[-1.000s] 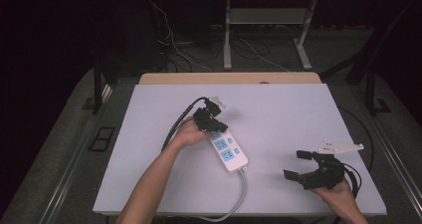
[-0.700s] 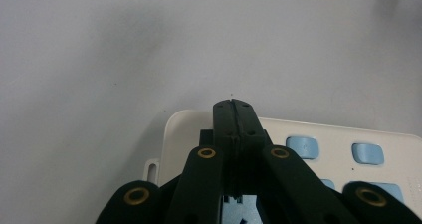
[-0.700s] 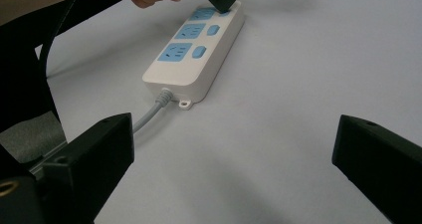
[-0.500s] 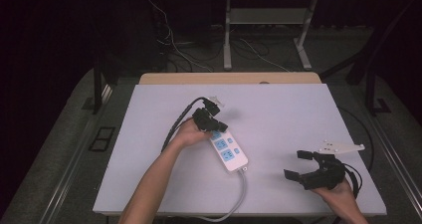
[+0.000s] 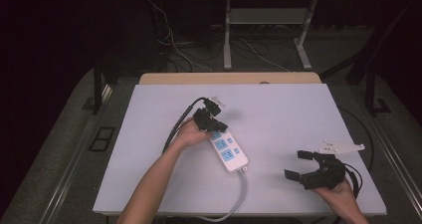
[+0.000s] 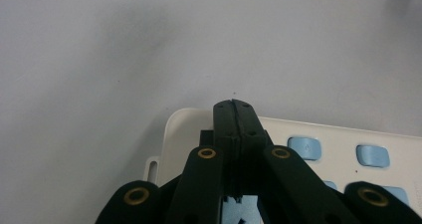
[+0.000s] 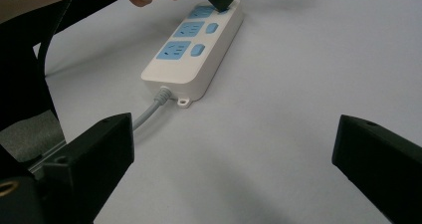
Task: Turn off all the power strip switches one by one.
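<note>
On the table: a white power strip (image 5: 226, 152) is lying flat on the pale table (image 5: 278, 114), running diagonally from centre toward the near edge.
Power strip sockets: blue socket faces and blue buttons are being shown along its top; nothing is seen plugged into the two sockets nearest the cord.
Cord: a grey cable (image 5: 238, 199) is leaving the strip's near end and curving past the table's near edge.
Left gripper: the left gripper (image 5: 215, 126) is being held over the strip's far end, its jaws pressed together with no gap; whether anything is pinched between them cannot be told. In the left gripper view the closed tips (image 6: 234, 115) are being seen above the strip's rounded corner.
Right gripper: the right gripper (image 5: 301, 165) is being held near the table's right front, well apart from the strip, jaws spread wide and holding nothing.
</note>
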Demonstrator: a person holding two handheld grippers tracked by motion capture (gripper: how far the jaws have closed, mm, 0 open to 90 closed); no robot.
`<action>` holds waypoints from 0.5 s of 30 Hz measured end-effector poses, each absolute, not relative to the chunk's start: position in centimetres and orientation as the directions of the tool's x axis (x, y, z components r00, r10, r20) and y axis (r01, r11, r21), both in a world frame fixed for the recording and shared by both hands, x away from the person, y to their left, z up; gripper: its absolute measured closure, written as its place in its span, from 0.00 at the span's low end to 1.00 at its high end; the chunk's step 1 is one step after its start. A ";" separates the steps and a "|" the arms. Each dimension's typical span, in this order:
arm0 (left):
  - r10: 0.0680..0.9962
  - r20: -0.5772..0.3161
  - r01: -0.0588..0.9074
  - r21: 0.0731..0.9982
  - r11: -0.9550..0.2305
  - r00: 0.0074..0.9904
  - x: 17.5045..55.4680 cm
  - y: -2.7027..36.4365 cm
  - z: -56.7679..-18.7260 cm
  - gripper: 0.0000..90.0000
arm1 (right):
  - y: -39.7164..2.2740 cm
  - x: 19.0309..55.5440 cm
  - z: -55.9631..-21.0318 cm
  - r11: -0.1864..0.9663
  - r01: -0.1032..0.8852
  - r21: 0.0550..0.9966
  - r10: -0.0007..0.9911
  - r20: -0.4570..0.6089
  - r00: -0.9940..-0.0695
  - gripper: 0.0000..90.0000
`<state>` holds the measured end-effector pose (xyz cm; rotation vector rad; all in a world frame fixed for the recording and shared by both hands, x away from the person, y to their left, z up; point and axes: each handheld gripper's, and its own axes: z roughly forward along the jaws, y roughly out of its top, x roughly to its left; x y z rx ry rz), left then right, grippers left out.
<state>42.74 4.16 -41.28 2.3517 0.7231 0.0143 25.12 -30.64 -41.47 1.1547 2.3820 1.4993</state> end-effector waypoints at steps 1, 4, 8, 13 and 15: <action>0.505 -0.173 0.496 0.605 -0.623 0.846 42.7 4.1 -41.3 0.99 | -30.6 25.1 -41.5 0.228 0.545 0.807 0.642 0.296 -0.708 0.03; 0.504 -0.161 0.486 0.611 -0.624 0.849 42.6 4.0 -41.0 0.99 | -30.6 25.1 -41.5 0.228 0.544 0.807 0.641 0.296 -0.708 0.03; 0.504 -0.133 0.472 0.606 -0.640 0.854 42.3 4.1 -40.8 0.99 | -30.7 25.2 -41.5 0.226 0.544 0.808 0.641 0.297 -0.708 0.03; 0.491 -0.124 0.452 0.626 -0.636 0.862 41.5 4.3 -40.5 0.99 | -30.7 25.2 -41.5 0.228 0.545 0.807 0.642 0.297 -0.707 0.03; 0.485 -0.119 0.443 0.631 -0.636 0.866 41.3 4.4 -40.3 0.99 | -30.6 25.2 -41.5 0.229 0.544 0.807 0.641 0.296 -0.708 0.03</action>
